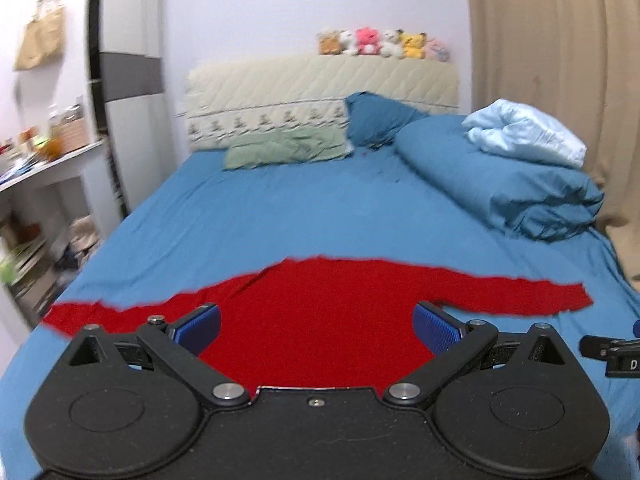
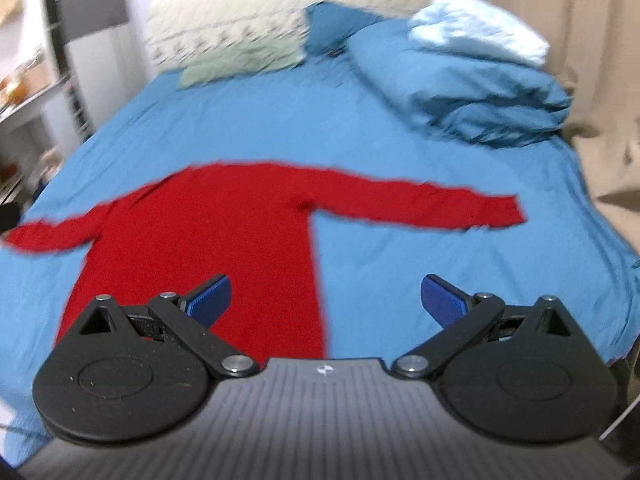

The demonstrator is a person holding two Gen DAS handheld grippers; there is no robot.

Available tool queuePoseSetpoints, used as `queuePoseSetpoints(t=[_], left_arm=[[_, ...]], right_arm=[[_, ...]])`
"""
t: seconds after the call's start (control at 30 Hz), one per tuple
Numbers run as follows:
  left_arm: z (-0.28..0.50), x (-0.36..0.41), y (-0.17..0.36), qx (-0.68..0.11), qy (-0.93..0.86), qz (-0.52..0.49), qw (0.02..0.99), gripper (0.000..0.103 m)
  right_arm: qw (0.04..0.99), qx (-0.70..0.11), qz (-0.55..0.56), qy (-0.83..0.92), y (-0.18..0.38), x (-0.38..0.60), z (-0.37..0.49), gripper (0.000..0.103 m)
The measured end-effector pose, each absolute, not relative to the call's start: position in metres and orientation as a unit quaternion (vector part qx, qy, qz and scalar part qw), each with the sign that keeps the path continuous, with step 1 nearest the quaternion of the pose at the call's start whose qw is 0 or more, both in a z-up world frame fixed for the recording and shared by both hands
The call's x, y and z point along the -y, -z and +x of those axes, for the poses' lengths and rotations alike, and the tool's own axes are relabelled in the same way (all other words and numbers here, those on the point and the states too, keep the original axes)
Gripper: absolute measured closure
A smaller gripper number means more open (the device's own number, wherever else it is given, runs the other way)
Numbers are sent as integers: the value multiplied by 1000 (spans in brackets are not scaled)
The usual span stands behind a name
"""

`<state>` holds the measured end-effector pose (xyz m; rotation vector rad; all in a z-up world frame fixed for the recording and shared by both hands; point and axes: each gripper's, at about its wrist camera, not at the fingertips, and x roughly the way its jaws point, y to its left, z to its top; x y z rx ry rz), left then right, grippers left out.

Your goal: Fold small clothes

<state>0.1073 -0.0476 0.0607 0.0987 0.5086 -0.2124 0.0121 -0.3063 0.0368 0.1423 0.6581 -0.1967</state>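
The red shirt (image 2: 208, 236) lies flat on the blue bed sheet (image 2: 360, 128), sleeves out to both sides, and no fold looks started yet. Left of the shirt's middle, its left sleeve (image 1: 100, 314) ends close to the bed's edge, so there is little room there. The left gripper (image 1: 316, 330) hangs over the shirt's body with fingers wide apart, holding nothing. The right gripper (image 2: 326, 300) hangs over the shirt's right side edge, also wide open and empty. Next, I think, each should pinch a sleeve. Beyond the shirt, the sheet is bare up to the rolled blanket (image 2: 472, 92).
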Motion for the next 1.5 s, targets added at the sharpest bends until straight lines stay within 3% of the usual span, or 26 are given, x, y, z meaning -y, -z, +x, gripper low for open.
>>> queuePoseSetpoints(t=[0.27, 0.63, 0.87, 0.9, 0.97, 1.0, 1.1, 1.27, 1.5], left_arm=[[246, 104, -12, -304, 135, 52, 942, 0], [386, 144, 95, -395, 148, 40, 906, 0], [442, 158, 155, -427, 146, 41, 892, 0], [446, 158, 161, -431, 145, 39, 890, 0], [456, 157, 171, -448, 144, 32, 882, 0], [460, 156, 175, -456, 144, 29, 878, 0], [460, 154, 173, -453, 148, 43, 878, 0], [448, 132, 137, -432, 139, 51, 890, 0], [430, 56, 73, -403, 111, 53, 907, 0]], right_arm=[[934, -279, 162, 151, 16, 439, 89, 0], [891, -307, 235, 238, 139, 536, 172, 1], [878, -291, 266, 270, 179, 572, 207, 23], [879, -283, 265, 278, 181, 575, 212, 31], [874, -274, 277, 289, 182, 582, 219, 47], [870, -272, 285, 297, 181, 585, 221, 63], [864, -256, 302, 311, 174, 588, 224, 80], [886, -238, 277, 288, 121, 557, 242, 81], [941, -207, 258, 68, 17, 417, 316, 82]])
